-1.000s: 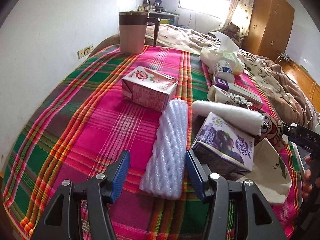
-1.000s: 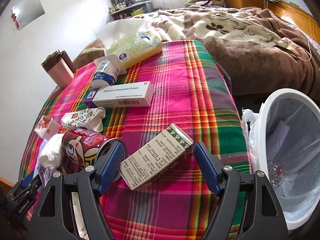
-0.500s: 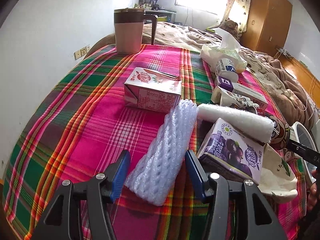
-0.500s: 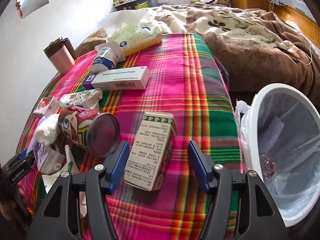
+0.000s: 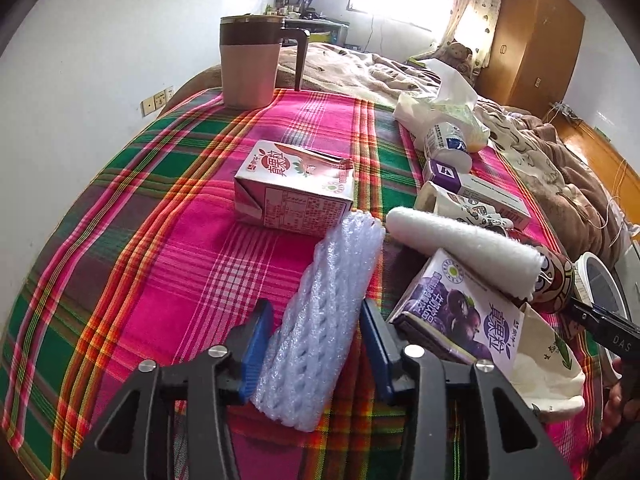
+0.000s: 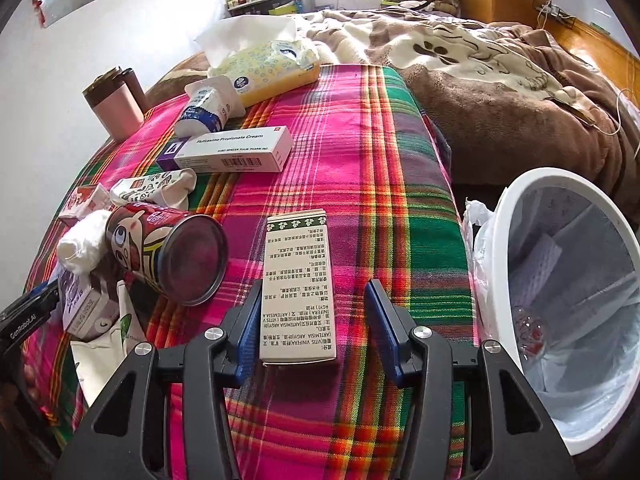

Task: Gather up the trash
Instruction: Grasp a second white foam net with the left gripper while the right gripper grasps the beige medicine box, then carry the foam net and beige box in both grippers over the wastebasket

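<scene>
A: Count?
B: Two drink cartons (image 5: 294,194) (image 5: 460,312), two foam sleeves, one between left jaws (image 5: 320,332), one right of them (image 5: 460,246).
A: Boxes?
B: Two: one between right jaws (image 6: 298,288), one beyond (image 6: 236,150).

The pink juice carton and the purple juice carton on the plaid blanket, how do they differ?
The pink juice carton lies flat on the blanket by itself, while the purple juice carton sits tilted among other litter, with a white foam roll on it. The pink one shows red fruit art, the purple one dark grapes. Both are small drink cartons lying on their sides.
</scene>
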Available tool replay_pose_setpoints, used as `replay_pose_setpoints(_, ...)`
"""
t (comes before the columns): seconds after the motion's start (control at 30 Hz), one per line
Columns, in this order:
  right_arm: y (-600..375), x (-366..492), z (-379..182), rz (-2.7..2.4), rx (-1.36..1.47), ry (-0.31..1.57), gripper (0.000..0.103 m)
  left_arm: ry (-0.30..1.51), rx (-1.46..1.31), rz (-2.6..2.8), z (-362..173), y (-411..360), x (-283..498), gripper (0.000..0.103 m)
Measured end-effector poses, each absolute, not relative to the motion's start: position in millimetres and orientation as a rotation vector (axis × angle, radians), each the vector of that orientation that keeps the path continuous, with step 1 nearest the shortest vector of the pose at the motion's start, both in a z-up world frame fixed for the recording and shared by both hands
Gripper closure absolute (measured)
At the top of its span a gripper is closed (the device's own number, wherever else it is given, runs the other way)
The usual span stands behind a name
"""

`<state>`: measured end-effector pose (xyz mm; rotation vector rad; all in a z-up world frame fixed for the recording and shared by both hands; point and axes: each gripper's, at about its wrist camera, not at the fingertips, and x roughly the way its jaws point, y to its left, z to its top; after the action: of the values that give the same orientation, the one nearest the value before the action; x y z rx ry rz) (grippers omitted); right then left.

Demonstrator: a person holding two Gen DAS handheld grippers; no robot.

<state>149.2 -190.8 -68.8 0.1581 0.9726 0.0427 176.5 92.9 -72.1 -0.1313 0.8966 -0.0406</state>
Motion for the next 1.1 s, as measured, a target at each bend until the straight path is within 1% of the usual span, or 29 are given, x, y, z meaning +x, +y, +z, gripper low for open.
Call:
replay_pose_setpoints(0.07,-191,149,-69,0.041,0.155,0.971,0.055,0.896,-0.122,-0.044,-72,91,176,0.065)
replay_pose_setpoints(0.13,-191,147,-69,0.036,0.147,0.967,0.061,0.892,-0.121,-0.046,-72,91,176,0.069)
replay_pose_setpoints(0.17,-191,147,-69,0.032,0.145,0.964,0.067,0.889,-0.123,-0.047,-71,91,175,0.071)
replay_pose_setpoints(0.27,-192,146,-69,0.033,0.141,0.958,0.067,0.883,-0.132,-0.047,-70,92,173,0.072)
replay_pose_setpoints(0.57,-193,139,-63,0.049,0.154,0.925,0.068,0.852,-0.145,-0.047,-60,89,161,0.073)
replay_pose_setpoints(1.1,-206,115,-36,0.079,0.192,0.836,0.068,0.747,-0.149,-0.103,-15,67,125,0.073)
